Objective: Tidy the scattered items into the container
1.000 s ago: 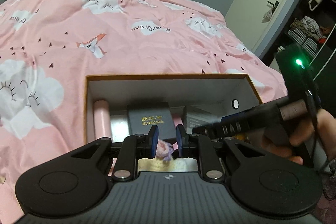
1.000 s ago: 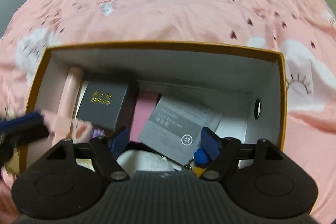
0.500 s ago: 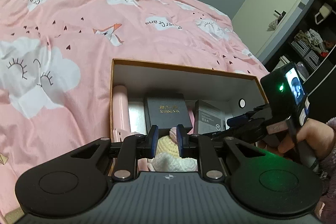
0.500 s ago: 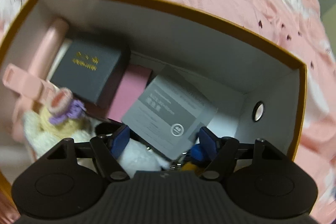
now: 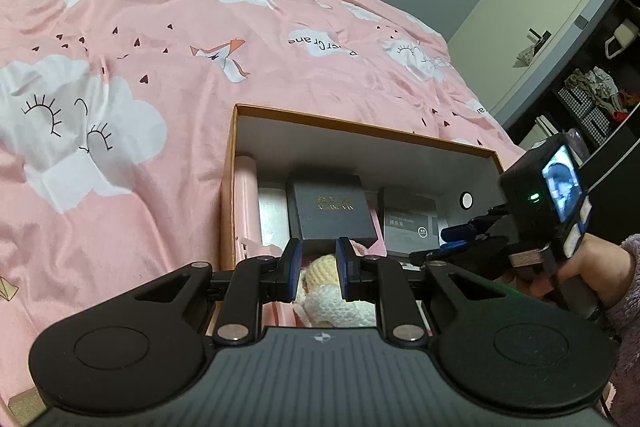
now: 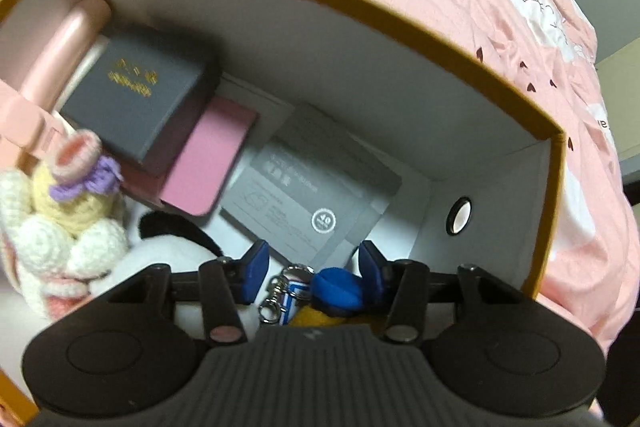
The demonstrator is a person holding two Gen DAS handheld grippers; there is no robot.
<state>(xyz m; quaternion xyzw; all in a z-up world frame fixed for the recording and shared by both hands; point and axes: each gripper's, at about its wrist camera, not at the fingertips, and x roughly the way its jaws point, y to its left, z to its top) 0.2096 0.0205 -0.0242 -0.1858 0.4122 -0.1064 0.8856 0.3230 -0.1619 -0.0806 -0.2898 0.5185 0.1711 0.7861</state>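
Note:
An orange-rimmed box (image 5: 360, 125) with white walls (image 6: 360, 67) lies on the pink bed. In it are a dark box with gold lettering (image 5: 330, 213) (image 6: 136, 95), a pink case (image 6: 208, 167), a grey packet (image 6: 304, 195) (image 5: 408, 221), a pink tube (image 5: 246, 203) and a crocheted doll (image 6: 68, 223) (image 5: 328, 291). My left gripper (image 5: 318, 269) hangs above the doll, jaws a narrow gap apart and holding nothing. My right gripper (image 6: 310, 273) is open inside the box over a blue-capped keychain figure (image 6: 330, 293); it also shows in the left wrist view (image 5: 460, 239).
The pink cloud-print duvet (image 5: 160, 67) surrounds the box. A white and black plush (image 6: 168, 247) lies in the box's near part. A door (image 5: 552, 7) and dark shelves (image 5: 592, 95) stand to the right.
The left gripper has let go of the doll and drawn back and up. The doll now lies in the box. The right gripper has pushed deeper into the box.

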